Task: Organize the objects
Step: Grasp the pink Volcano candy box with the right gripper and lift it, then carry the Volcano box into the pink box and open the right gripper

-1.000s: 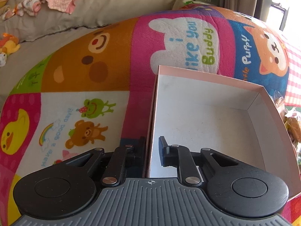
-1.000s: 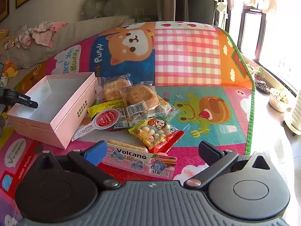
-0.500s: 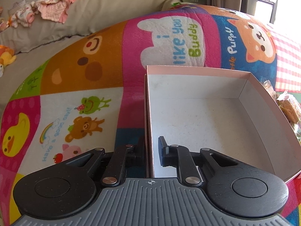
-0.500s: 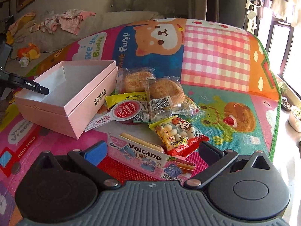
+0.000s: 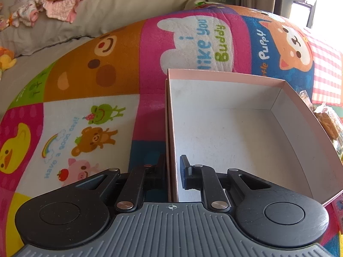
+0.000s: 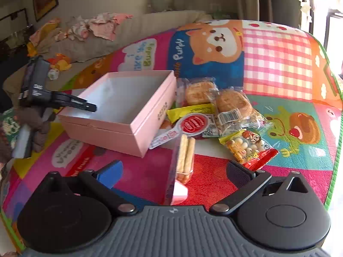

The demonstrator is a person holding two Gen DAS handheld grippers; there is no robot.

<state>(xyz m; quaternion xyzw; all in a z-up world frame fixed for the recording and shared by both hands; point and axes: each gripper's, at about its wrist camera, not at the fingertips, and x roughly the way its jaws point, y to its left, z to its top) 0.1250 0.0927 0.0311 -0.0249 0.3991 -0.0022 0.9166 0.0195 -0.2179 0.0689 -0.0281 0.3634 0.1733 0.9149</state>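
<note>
An empty pink box (image 5: 235, 132) with a white inside lies on the play mat. My left gripper (image 5: 172, 171) is shut on its left wall, one finger outside and one inside; the right wrist view shows that gripper (image 6: 92, 107) at the box (image 6: 120, 105). My right gripper (image 6: 174, 172) hangs low over the mat with its jaws closing. A long biscuit box (image 6: 184, 158) lies end-on between them, and neither pad touches it. Two wrapped cakes (image 6: 233, 105), a yellow packet (image 6: 193, 110), a red-label pack (image 6: 195, 123) and a candy bag (image 6: 246, 147) lie right of the pink box.
A colourful cartoon play mat (image 6: 278, 49) covers the floor. A beige cushion (image 5: 120, 10) with baby clothes (image 5: 60, 6) lies behind it, with plush toys (image 6: 60, 61) at the left. The mat's green edge (image 6: 334, 150) and a bright window are at the right.
The right gripper swung left and came closer, so the biscuit box now lies lengthwise between its jaws, which have narrowed a little. The left gripper keeps its hold on the box wall.
</note>
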